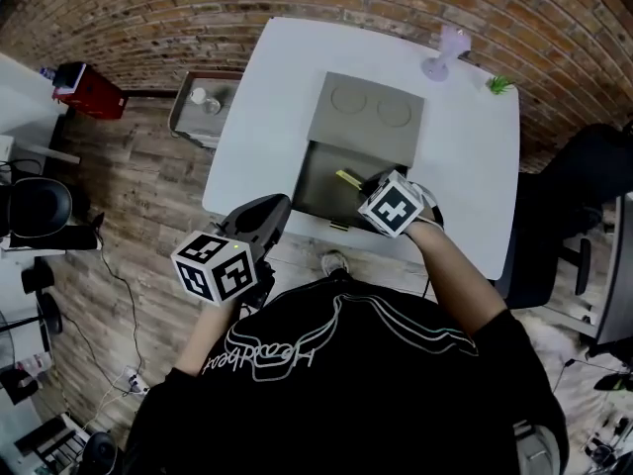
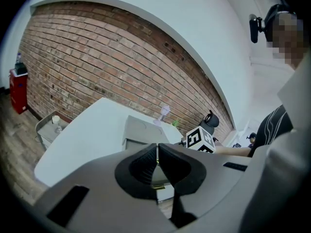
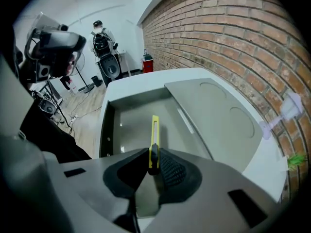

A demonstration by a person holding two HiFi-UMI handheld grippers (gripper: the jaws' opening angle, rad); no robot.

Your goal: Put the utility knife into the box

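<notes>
A yellow utility knife (image 3: 154, 140) sticks out from between the pads of my right gripper (image 3: 153, 166), which is shut on its near end. The knife hangs over the open grey box (image 3: 131, 123), pointing along its floor. In the head view the knife (image 1: 348, 179) shows as a short yellow bar above the box's (image 1: 326, 181) dark inside, just left of my right gripper (image 1: 368, 194). The box's lid (image 1: 368, 115) lies folded back on the white table (image 1: 272, 97). My left gripper (image 1: 269, 211) is held off the table's near edge, its jaws (image 2: 157, 161) shut with nothing between them.
A pale purple goblet-like object (image 1: 445, 50) and a small green plant (image 1: 499, 84) stand at the table's far right. A small tray table with cups (image 1: 203, 102) stands to the left of the white table. A red box (image 1: 91, 91) sits on the floor by the brick wall.
</notes>
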